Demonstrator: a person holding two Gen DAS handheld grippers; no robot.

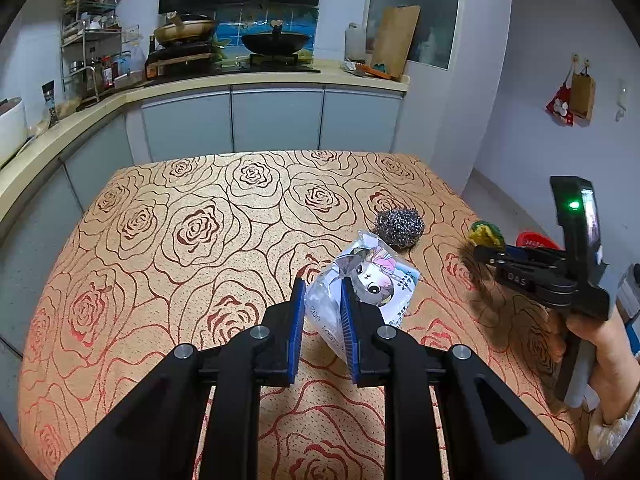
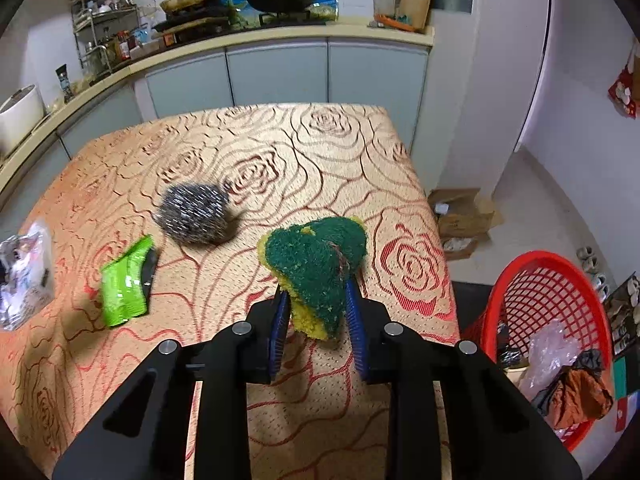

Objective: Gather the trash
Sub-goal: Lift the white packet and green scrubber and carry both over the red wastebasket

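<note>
My left gripper (image 1: 323,286) is shut on a white cartoon-printed wrapper (image 1: 370,278) and holds it just above the rose-patterned table (image 1: 180,240). My right gripper (image 2: 316,292) is shut on a green and yellow sponge (image 2: 316,264), squeezed between the blue pads, above the table's right part. It also shows in the left wrist view (image 1: 486,234). A steel wool ball (image 2: 192,214) and a green wrapper (image 2: 126,282) lie on the table to its left. The steel wool also shows beyond the white wrapper in the left wrist view (image 1: 400,226). A red basket (image 2: 544,300) holding trash stands on the floor at the right.
Kitchen counter and cabinets (image 1: 276,120) run behind the table, with a stove and pans (image 1: 276,42). Cardboard boxes (image 2: 460,216) sit on the floor beyond the basket. The white wrapper shows blurred at the left edge of the right wrist view (image 2: 24,276).
</note>
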